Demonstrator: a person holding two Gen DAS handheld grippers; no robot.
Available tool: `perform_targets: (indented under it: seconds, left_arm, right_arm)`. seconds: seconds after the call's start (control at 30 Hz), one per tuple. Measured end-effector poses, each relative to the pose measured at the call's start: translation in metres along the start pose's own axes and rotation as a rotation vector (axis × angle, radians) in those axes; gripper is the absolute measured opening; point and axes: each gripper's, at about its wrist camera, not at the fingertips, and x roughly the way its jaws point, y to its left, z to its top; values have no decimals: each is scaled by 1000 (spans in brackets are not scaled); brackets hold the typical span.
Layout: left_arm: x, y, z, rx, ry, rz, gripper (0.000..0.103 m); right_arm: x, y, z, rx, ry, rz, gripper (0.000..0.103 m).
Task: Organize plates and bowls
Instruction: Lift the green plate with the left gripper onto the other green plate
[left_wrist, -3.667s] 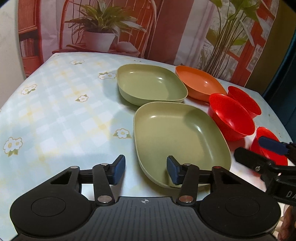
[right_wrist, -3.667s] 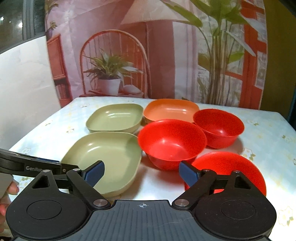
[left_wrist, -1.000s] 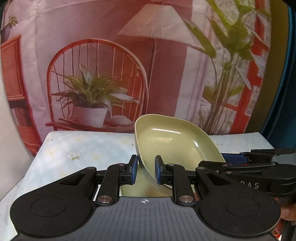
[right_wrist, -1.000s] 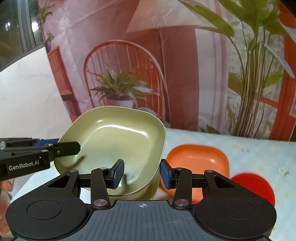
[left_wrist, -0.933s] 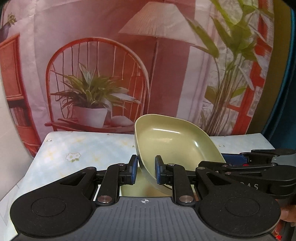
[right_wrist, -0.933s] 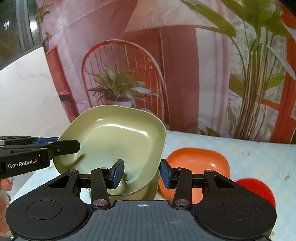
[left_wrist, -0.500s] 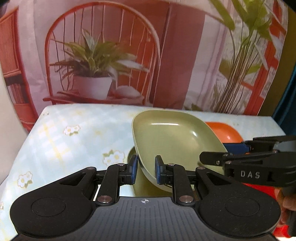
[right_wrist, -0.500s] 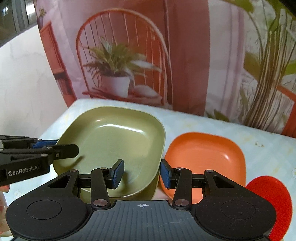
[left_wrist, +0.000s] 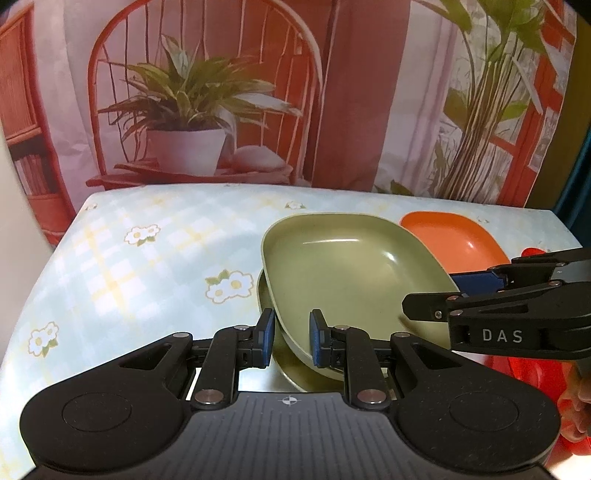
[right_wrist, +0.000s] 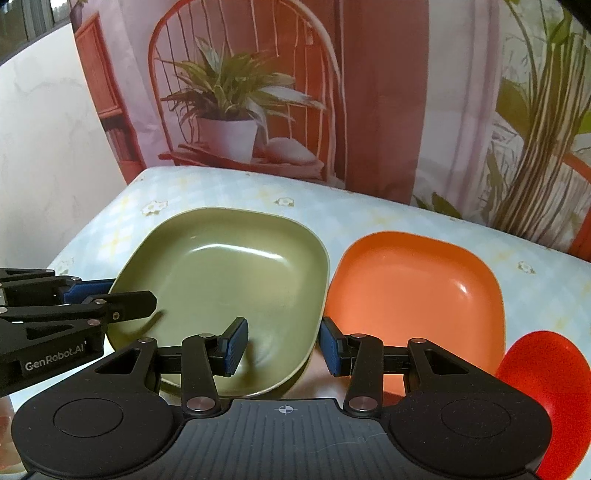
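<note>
My right gripper (right_wrist: 283, 346) straddles green plate (right_wrist: 229, 273) rim; orange plate (right_wrist: 417, 280) just beside it, right

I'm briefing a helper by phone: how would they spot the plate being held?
On the floral tablecloth, left of the orange plate, sit two stacked olive-green plates. It's the upper green plate, tilted, its rim pinched between the left gripper fingers.
</note>
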Motion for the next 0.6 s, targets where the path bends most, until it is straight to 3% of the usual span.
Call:
perform_targets:
  seconds: [0.6]
  left_arm:
    - [6,2,-4,-10,16,1,21]
  right_arm:
    - [5,8,-1,-33,22,-18,40]
